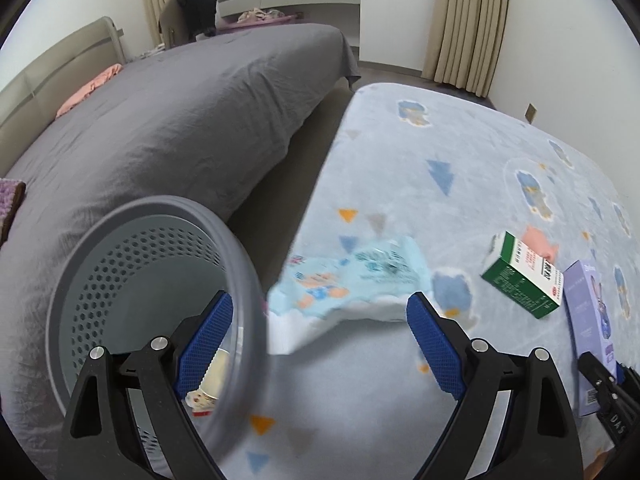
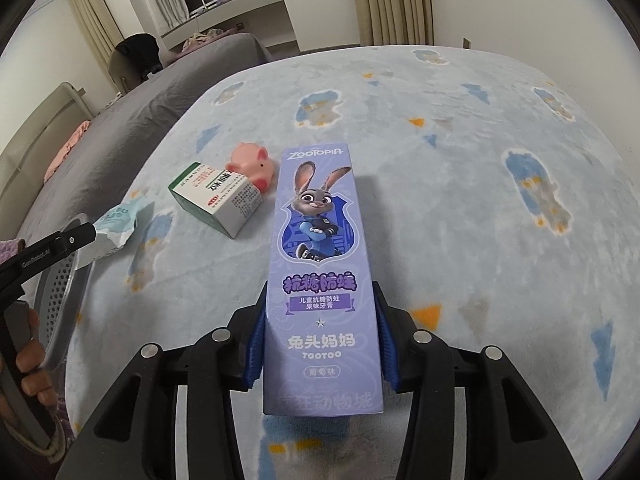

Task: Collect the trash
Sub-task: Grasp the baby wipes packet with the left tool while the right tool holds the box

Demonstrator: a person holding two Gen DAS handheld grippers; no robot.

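Toothpaste box point(image 2: 320, 280) sits pinched between the right gripper's point(image 2: 322, 354) blue pads, above the patterned blanket point(image 2: 480, 240). Only the left view shows inside the perforated bin point(image 1: 120, 280); there the left gripper point(image 1: 320, 344) is spread wide, a blurred wipes packet point(image 1: 352, 280) just beyond its fingertips.

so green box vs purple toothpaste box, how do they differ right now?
The purple toothpaste box is long and slim and sits clamped between the right gripper pads; the green box is short, squat and lies free on the blue blanket, touching the pink pig toy. Purple shows a cartoon rabbit; green shows only text. Both are cardboard cartons.
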